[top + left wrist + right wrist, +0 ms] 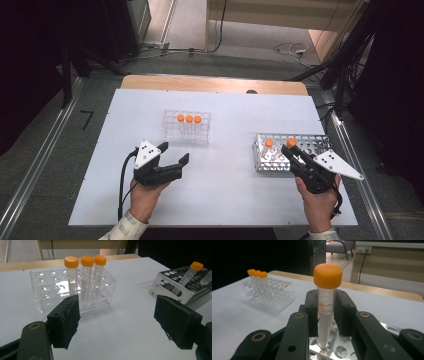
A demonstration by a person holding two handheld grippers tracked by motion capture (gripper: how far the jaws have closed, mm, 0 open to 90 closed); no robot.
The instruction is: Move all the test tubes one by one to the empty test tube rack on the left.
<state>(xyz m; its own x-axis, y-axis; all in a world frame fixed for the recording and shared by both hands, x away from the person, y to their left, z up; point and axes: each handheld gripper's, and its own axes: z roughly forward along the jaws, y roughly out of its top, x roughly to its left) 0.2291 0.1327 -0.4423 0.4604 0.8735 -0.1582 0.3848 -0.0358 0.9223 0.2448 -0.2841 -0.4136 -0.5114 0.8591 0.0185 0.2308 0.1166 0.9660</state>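
Tube transfer, fourth of five under way.
Right gripper (325,315) fingers pinch orange-capped tube (326,300) over metal rack (310,145), right edge; left gripper (172,155) fingers spread, empty; one tube (269,145) remains there; clear rack (186,131) mid-tabletop holds three.

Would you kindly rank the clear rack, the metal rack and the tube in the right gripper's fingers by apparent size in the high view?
1. metal rack, largest
2. clear rack, somewhat smaller
3. held tube, far smallest; mostly its orange cap shows

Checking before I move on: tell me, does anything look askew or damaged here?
One orange-capped tube leans at a slant in the metal rack, unlike the three upright ones in the clear rack. The left claw pads look frayed.
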